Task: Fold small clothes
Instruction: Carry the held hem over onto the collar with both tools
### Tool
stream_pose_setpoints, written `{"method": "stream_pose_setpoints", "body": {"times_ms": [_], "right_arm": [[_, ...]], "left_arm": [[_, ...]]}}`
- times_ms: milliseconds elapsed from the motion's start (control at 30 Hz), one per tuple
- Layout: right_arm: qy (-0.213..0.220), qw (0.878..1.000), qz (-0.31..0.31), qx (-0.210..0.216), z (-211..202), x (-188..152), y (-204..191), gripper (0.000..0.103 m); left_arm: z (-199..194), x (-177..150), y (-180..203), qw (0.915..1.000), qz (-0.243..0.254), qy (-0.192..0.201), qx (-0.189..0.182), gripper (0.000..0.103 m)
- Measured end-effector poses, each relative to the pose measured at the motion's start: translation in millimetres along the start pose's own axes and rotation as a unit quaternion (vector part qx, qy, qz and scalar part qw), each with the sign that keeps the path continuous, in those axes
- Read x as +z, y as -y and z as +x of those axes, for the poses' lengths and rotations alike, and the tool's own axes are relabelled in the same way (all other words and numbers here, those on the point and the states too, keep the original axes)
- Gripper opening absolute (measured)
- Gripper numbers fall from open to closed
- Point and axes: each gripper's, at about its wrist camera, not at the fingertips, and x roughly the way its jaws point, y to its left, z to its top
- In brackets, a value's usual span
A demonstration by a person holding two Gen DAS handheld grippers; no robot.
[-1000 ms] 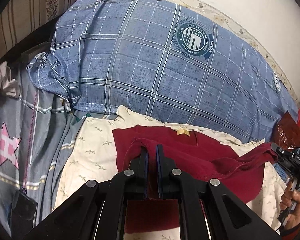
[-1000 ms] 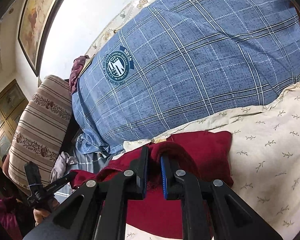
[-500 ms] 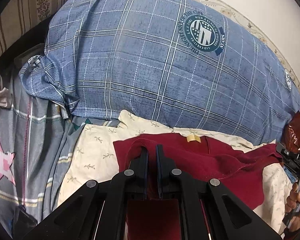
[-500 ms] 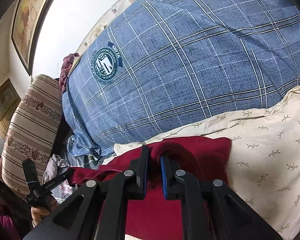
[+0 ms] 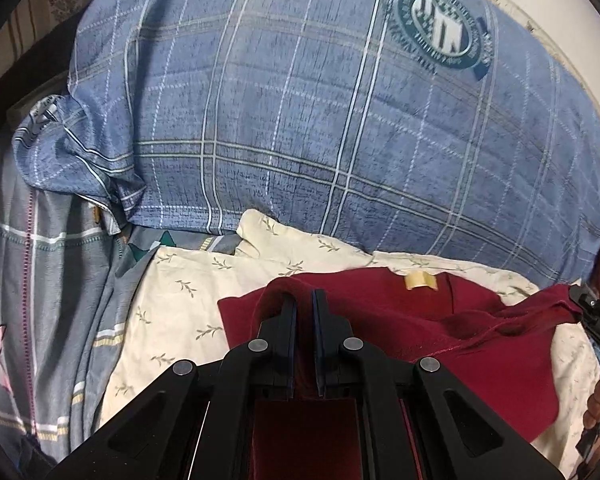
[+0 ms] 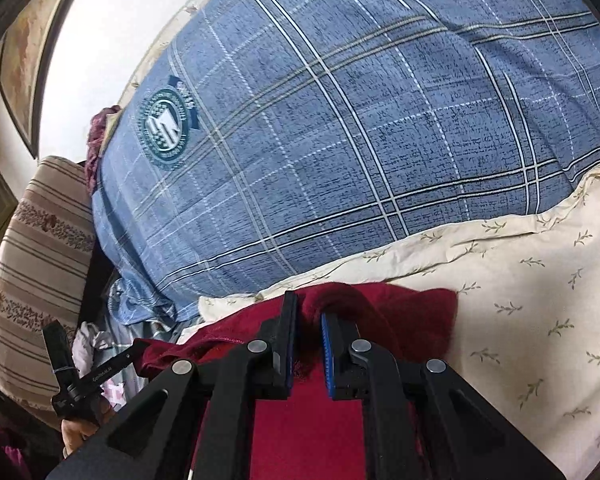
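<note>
A dark red garment (image 5: 440, 320) with a tan neck label (image 5: 422, 281) lies on a cream leaf-print cloth (image 5: 180, 292). My left gripper (image 5: 303, 300) is shut on the garment's left edge, with red cloth looped over its fingers. My right gripper (image 6: 309, 312) is shut on the garment (image 6: 412, 312) at its other side, with a fold bunched between its blue pads. The right gripper also shows at the right edge of the left wrist view (image 5: 598, 316). The left gripper shows at the lower left of the right wrist view (image 6: 96, 372).
A large blue plaid pillow (image 5: 320, 100) with a round crest stands just behind the garment. A grey quilt with a pink star (image 5: 32, 280) lies to the left. A striped cushion (image 6: 36, 272) and a framed picture (image 6: 24, 60) are at the far left.
Both grippers have moved forward toward the plaid pillow, carrying the red garment's edges with them. The pillow looms larger in both views. Both grips have held.
</note>
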Motion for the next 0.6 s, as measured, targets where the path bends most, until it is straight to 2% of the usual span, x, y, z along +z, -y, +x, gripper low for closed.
{"method": "stream_pose_setpoints", "body": {"times_ms": [267,600], "right_arm": [[-0.016,0.999,0.016,-0.027,40.6,9.5,13.8,0.01],[-0.031,0.997,0.04,-0.055,80.9,10.9,34.0,0.01]], "left_arm": [[44.3,12.3,-9.1,0.9995,-0.023,-0.022,-0.001,0.006],[73.1,14.2,-12.1,0.999,-0.029,-0.032,0.007,0.007]]}}
